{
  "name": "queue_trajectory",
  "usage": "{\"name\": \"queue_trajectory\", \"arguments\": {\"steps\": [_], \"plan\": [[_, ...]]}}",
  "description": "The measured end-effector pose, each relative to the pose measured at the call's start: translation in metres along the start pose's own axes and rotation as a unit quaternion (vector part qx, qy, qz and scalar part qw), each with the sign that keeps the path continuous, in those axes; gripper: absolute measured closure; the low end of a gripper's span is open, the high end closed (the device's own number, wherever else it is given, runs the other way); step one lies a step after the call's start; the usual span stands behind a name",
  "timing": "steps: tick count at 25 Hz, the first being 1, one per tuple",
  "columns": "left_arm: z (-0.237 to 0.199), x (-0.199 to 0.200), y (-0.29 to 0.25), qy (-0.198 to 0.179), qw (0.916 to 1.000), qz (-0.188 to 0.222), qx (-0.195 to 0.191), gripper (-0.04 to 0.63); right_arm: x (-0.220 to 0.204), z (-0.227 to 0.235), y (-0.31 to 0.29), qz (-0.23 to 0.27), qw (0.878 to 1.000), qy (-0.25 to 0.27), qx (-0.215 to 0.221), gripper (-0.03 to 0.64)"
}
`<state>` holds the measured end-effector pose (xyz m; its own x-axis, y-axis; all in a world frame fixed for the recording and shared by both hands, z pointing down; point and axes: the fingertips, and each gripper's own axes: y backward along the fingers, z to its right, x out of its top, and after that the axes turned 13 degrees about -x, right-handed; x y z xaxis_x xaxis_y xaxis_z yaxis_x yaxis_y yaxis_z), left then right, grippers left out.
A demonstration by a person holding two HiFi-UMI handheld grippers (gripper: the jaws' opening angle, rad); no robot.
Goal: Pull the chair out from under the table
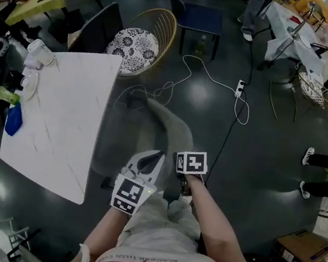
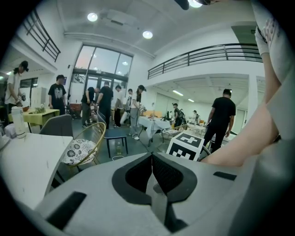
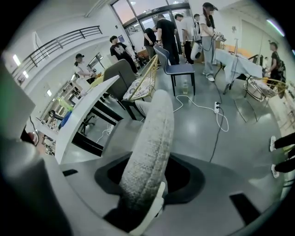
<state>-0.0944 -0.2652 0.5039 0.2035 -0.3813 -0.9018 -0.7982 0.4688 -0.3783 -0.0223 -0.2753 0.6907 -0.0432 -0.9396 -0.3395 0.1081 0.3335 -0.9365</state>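
Right tongs straddle the chair back, pull not yet begun

The grey chair [image 1: 166,124] stands at the long side of the white table [image 1: 57,112], its seat tucked against and apparently partly under the table edge. Its curved backrest [image 3: 154,133] sweeps towards the person.

The right gripper [image 3: 146,177] points steeply down over the near end of that backrest. Its jaws stand wide with the padded top edge running up between them. The dark pads flank the fabric on both sides, but nothing shows them squeezing it, so this reads as straddling and not as a grip.

The left gripper [image 2: 152,173] hangs just beside it, closer to the table. Its jaws are pressed together with nothing between them, and it looks out across the room, not at the chair.

The step in hand is taking hold of the backrest. Next, the right jaws need to close firmly on the thick upholstered edge, deep enough that the pads do not slide off the rounded top. Then comes a steady draw towards the person, straight away from the table, so the seat clears the edge without the chair twisting. The left tongs would have to open to add a second hold on the backrest
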Motion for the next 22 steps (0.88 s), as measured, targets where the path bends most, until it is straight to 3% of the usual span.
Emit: {"name": "queue_trajectory", "arguments": {"steps": [4,10,22], "plan": [[0.009,-0.006,-0.007,0.008,0.9997,-0.009,0.022,0.591,0.001,0.005,0.005,0.013,0.999,-0.013,-0.037,0.5],[0.039,-0.015,-0.026,0.018,0.9984,-0.016,0.051,0.591,0.003,0.009,0.017,0.025,0.999,-0.028,-0.028,0.509],[0.108,-0.012,-0.057,0.019,0.9964,-0.008,0.082,0.591,-0.018,0.113,0.04,0.044,0.996,-0.045,-0.061,0.525]]}}
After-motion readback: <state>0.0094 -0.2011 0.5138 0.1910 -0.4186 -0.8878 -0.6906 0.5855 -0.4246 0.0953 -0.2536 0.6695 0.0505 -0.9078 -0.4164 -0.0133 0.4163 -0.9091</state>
